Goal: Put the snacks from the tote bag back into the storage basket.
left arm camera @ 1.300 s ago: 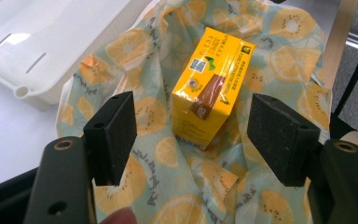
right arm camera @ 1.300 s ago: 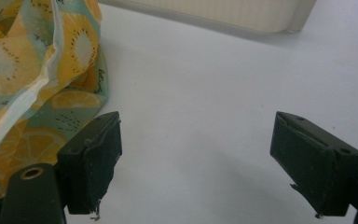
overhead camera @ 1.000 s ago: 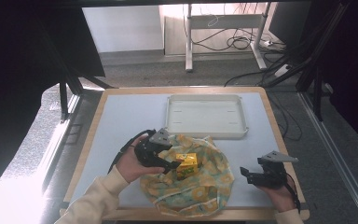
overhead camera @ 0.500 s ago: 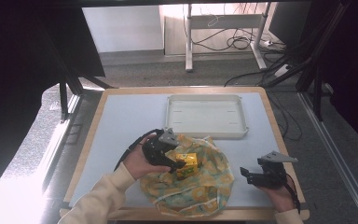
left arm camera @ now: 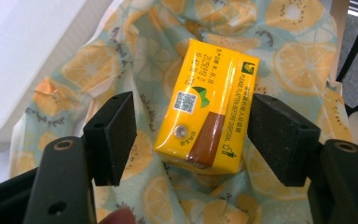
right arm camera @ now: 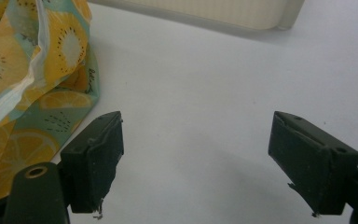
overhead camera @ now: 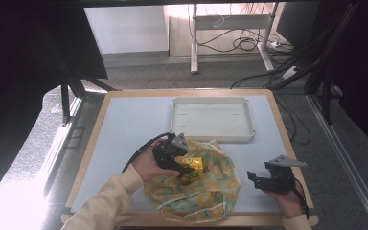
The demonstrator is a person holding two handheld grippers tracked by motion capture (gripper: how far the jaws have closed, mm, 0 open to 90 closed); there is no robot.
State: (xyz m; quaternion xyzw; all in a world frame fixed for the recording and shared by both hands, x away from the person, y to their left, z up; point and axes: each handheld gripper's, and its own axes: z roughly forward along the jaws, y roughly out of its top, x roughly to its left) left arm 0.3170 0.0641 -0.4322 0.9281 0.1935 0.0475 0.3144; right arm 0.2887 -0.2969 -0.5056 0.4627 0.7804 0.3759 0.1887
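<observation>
While the small yellow drink carton lies on the crumpled fruit-print cloth bag, the left gripper brackets it with jaws spread. One black pad sits close against the carton's right edge, possibly touching; the other stands off to its left with cloth showing between. No pinch yet. Carton lies tilted on the fabric folds, label side up, foil straw hole visible, so the jaws come at its narrow sides, which offer flat faces for a grip.

In the high view the left gripper reaches over the near-centre of the pale blue table mat, the hand behind it, cable trailing toward the sleeve. Carton sits in the bag's upper middle, just beside the gripper tips.

White shallow plastic tray lies beyond the bag, empty, near its far edge: a likely drop spot for the carton, judging by layout.

Right gripper rests low at the table's right side, apart from the bag. Its own view shows jaws wide apart over bare mat, holding nothing, bag edge at left. Seemingly parked to stay clear, or ready to steady the cloth.

Soft fabric under the carton may bunch into the jaws on closing.
</observation>
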